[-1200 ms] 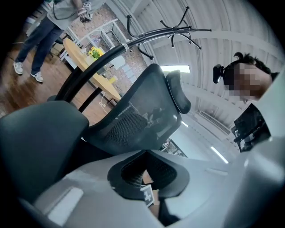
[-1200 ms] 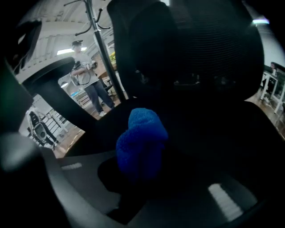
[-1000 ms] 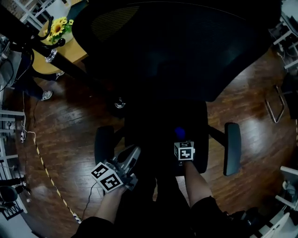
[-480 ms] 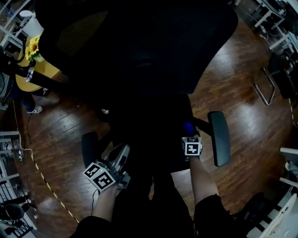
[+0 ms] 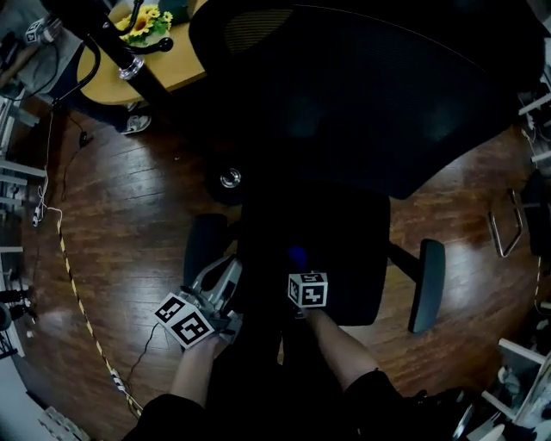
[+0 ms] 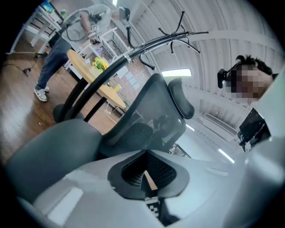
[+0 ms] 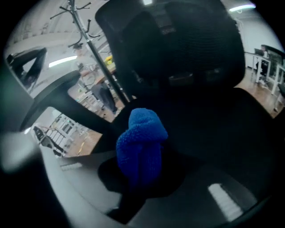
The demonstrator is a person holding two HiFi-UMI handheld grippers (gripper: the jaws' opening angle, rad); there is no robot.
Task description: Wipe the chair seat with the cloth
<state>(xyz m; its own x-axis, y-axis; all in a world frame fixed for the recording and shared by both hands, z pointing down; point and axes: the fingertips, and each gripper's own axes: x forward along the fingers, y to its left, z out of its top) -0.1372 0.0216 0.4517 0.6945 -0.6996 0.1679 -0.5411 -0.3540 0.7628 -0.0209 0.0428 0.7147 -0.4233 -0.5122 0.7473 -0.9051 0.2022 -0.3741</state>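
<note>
**Head view.**
- Item 1: black office chair with a mesh back point(image 5: 362, 103). Its dark padded chair seat point(image 5: 344, 250) is my reference for every place below.
- Item 2: right gripper point(image 5: 301, 269), over the seat's near left part, its marker cube towards me.
- Item 3: bright blue fluffy cloth point(image 5: 297, 256), at that gripper's tip and above the seat. I cannot tell whether it touches the seat.
- Item 4: left gripper point(image 5: 228, 274), off the seat's left edge, just beside the dark left armrest point(image 5: 205, 250).
- Item 5: dark right armrest point(image 5: 428, 284), on the seat's far side from the left gripper.
- Item 6: brown wooden plank floor point(image 5: 129, 224), all round the seat.
- Item 7: round light wooden table point(image 5: 129, 77) with yellow flowers point(image 5: 142, 17), well beyond the seat to its left.

**Left gripper view.**
- Left gripper point(image 6: 147, 176): I read the ribbed pads as drawn together with nothing between them.
- The chair's mesh back point(image 6: 151, 102) rises ahead, and a grey armrest point(image 6: 49, 151) fills the lower left.
- The wooden table point(image 6: 93, 80) and a person in jeans point(image 6: 51, 62) stand behind the chair.

**Right gripper view.**
- Right gripper point(image 7: 139, 176): the jaws are clamped on the blue cloth point(image 7: 141, 140), which stands up bunched from them.
- The seat point(image 7: 222, 129) lies directly beyond the cloth, and the chair back point(image 7: 187, 44) is above it.
</note>
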